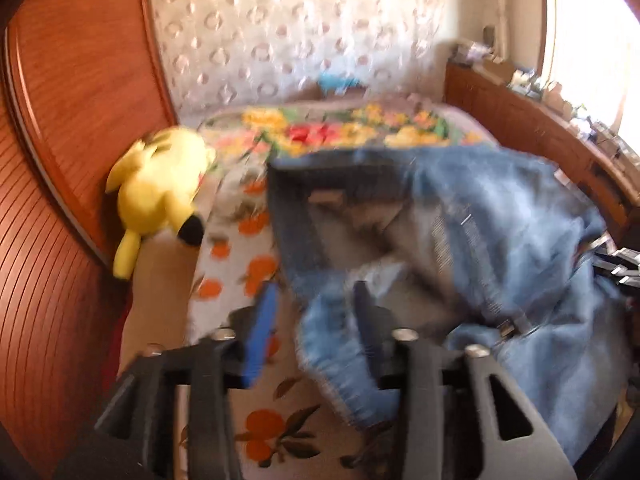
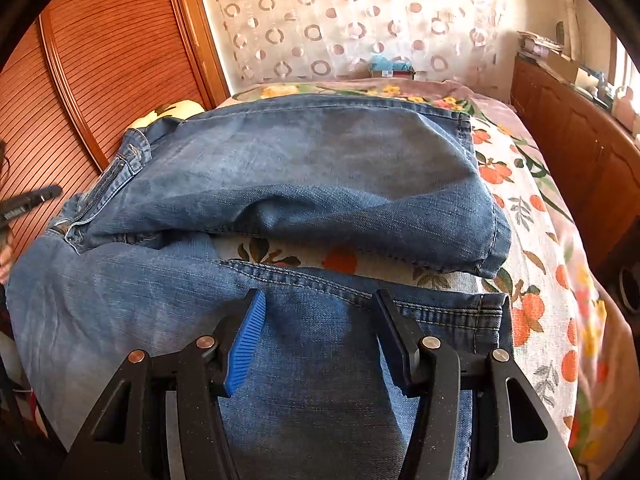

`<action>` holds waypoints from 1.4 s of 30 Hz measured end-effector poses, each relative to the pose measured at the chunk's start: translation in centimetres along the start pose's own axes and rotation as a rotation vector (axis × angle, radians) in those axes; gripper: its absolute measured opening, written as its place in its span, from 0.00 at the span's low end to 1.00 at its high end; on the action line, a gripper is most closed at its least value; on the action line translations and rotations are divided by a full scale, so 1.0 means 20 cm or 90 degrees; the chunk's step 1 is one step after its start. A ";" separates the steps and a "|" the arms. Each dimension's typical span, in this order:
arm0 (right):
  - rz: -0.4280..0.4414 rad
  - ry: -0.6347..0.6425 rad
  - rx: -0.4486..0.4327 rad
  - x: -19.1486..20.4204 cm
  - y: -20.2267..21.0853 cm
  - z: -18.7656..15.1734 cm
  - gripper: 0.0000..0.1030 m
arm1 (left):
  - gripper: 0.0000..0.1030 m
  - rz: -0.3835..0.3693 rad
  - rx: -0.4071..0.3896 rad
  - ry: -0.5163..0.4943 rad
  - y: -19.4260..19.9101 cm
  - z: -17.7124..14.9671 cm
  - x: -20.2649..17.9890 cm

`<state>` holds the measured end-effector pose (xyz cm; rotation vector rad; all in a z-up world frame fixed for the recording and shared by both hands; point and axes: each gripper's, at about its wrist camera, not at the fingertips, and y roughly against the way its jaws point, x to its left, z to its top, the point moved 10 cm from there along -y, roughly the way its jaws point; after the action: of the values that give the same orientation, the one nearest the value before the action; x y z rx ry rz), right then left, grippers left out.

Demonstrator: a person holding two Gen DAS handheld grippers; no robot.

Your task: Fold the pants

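Observation:
Blue jeans lie across the bed, the open zipper at the left and the hems at the right. One leg lies under my right gripper, which hovers open over the denim near the hem. The other leg is bunched further back. The left wrist view is blurred. There the jeans are heaped at the right, and a frayed denim edge sits between the parted jaws of my left gripper, beside the right finger. The pads are not pressing on it.
The bed cover has an orange fruit print. A yellow plush toy lies at the bed's left edge against a wooden wardrobe. A wooden cabinet runs along the right. A patterned curtain hangs behind.

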<state>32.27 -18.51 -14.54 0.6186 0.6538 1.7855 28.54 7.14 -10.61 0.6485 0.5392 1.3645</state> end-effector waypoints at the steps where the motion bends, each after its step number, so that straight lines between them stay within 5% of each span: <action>1: -0.005 0.005 -0.003 0.01 0.00 0.00 0.56 | 0.46 -0.009 -0.007 -0.002 0.01 0.03 -0.02; 11: -0.022 0.021 -0.003 0.03 0.00 -0.02 0.57 | 0.46 -0.080 0.016 -0.114 -0.18 0.20 -0.53; 15: -0.022 0.024 -0.003 0.03 0.00 -0.02 0.57 | 0.46 -0.049 0.075 -0.158 -0.36 0.18 -0.64; 19: -0.020 0.024 -0.003 0.03 0.00 -0.02 0.57 | 0.41 -0.010 0.112 -0.163 -0.44 0.13 -0.60; 24: -0.019 0.023 -0.003 0.03 0.00 -0.02 0.57 | 0.07 -0.011 0.096 -0.154 -0.40 0.10 -0.55; 31: -0.017 0.022 -0.004 0.03 0.00 -0.02 0.58 | 0.06 0.030 0.018 -0.070 -0.16 0.11 -0.31; 39: -0.017 0.023 -0.003 0.02 0.00 -0.02 0.58 | 0.06 0.069 0.036 0.016 0.00 -0.14 -0.03; 42: -0.016 0.023 -0.004 0.02 0.00 -0.02 0.58 | 0.15 0.075 0.029 0.037 0.05 -0.16 0.00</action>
<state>31.89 -18.17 -14.67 0.5723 0.6782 1.7779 25.66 7.47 -12.27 0.6887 0.5878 1.4891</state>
